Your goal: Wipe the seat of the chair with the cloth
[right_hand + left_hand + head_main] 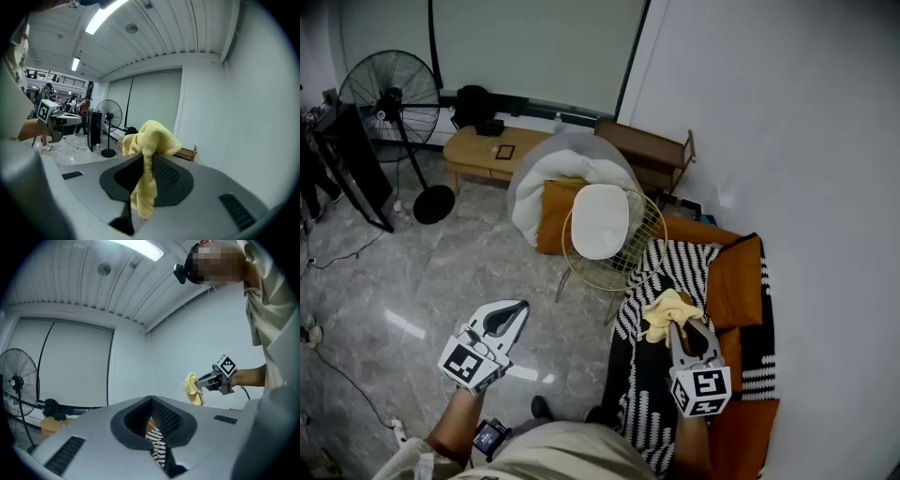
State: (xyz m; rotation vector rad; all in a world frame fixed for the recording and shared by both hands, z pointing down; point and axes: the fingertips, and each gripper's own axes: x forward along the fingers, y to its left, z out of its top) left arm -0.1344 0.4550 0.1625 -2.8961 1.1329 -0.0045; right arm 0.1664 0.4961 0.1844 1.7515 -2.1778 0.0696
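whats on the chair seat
A white cushion covers the chair seat; the mesh beneath it is hidden. The cloth is off it, clamped in the right gripper.

Near: left gripper (151, 398) jaws together, nothing clamped; striped fabric (157, 448) visible through gap behind tips. Far right: right gripper (200, 382) pinching yellow cloth (191, 388). Far left: standing fan (16, 380).

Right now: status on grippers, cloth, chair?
Right gripper shut on yellow cloth, over striped throw. Left gripper shut, empty. Chair seat ahead, cloth off it, nothing lying on it.
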